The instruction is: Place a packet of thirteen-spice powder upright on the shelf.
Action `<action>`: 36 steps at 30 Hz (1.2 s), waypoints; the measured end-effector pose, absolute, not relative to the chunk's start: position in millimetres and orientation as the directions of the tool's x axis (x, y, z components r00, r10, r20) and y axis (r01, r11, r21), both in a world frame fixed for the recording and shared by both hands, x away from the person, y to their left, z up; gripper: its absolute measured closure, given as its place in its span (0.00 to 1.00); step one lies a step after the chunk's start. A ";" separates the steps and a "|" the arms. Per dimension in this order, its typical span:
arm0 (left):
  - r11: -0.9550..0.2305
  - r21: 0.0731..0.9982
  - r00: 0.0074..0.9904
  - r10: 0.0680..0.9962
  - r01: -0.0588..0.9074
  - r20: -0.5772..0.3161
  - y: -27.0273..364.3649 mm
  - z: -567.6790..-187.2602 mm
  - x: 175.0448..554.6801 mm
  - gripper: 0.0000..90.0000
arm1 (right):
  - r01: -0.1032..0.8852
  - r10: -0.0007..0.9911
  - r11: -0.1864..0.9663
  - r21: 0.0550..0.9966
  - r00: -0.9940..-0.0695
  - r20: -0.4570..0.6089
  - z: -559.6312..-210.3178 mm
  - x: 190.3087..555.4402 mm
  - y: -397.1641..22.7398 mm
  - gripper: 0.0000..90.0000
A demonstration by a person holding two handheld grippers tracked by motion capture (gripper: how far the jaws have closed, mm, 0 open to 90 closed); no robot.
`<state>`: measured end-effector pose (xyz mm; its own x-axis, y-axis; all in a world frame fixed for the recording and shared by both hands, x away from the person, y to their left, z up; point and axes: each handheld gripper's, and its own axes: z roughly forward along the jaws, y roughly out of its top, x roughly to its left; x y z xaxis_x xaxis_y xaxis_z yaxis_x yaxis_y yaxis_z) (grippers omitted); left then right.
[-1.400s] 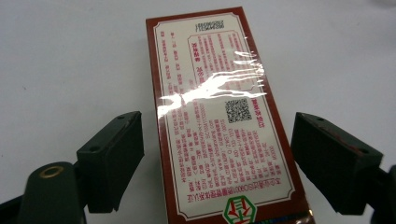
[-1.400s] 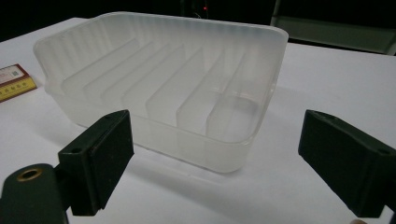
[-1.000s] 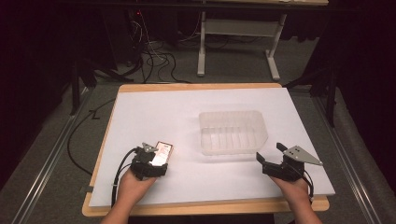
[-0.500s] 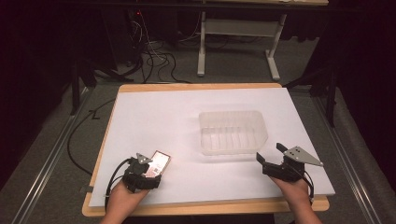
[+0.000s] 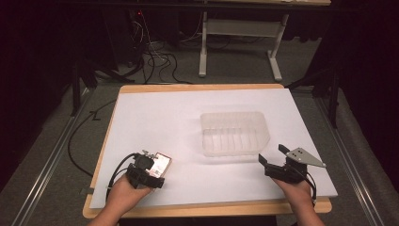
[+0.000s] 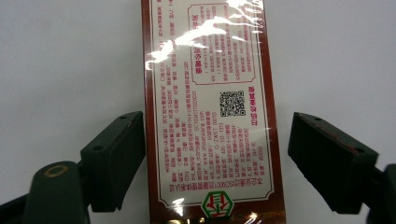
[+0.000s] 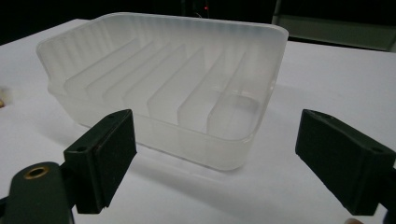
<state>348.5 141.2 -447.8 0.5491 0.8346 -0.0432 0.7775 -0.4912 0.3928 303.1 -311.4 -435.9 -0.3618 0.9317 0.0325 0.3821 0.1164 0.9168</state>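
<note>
A flat brown-edged packet point(image 6: 210, 93) with red print and a QR code lies on the white sheet near the front left point(image 5: 162, 165). My left gripper point(image 5: 155, 169) is open around it point(image 6: 215, 121). Its left jaw sits at the packet's edge and its right jaw stands clear of it. A clear ribbed plastic tray point(image 5: 234, 115) stands right of centre with nothing in it. My right gripper point(image 5: 273, 155) stands open just in front of the tray point(image 7: 187, 140), with the tray's near wall beyond its jaws point(image 7: 215, 121).
A white sheet point(image 5: 155, 117) covers the wooden table, whose edge point(image 5: 202, 207) shows at the front. Cables point(image 5: 155, 61) and a desk frame point(image 5: 240, 42) stand on the dark floor beyond the far edge. Metal rails point(image 5: 42, 174) run along both sides.
My left gripper and the packet have shifted back toward the near edge. The right gripper and the tray have stayed put.
</note>
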 end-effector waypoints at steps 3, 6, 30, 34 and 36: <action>-0.514 0.335 0.556 0.830 0.789 -0.037 139.3 -446.5 354.1 0.20 | 0.382 0.931 0.117 0.917 -0.364 0.033 -435.9 303.1 -310.9 0.14; -0.523 0.313 0.560 0.828 0.793 -0.034 138.8 -444.0 357.6 0.20 | 0.383 0.930 0.116 0.916 -0.366 0.035 -436.0 303.0 -310.1 0.14; -0.623 0.092 0.626 0.780 0.777 -0.001 117.8 -446.6 382.7 0.28 | 0.381 0.929 0.118 0.917 -0.368 0.033 -435.6 302.2 -309.4 0.15; -0.613 0.091 0.616 0.788 0.785 -0.008 120.0 -445.9 384.4 0.32 | 0.382 0.929 0.119 0.917 -0.368 0.033 -435.6 302.2 -309.3 0.15; -0.612 0.097 0.615 0.788 0.785 0.000 120.7 -445.6 383.9 0.33 | 0.379 0.928 0.122 0.917 -0.370 0.030 -435.5 302.3 -309.3 0.15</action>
<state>383.9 120.7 -445.6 0.6151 0.7885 -0.0003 0.7848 -0.6121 0.0971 302.3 -309.3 -435.5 -0.3703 0.9284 0.0297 0.3790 0.1218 0.9174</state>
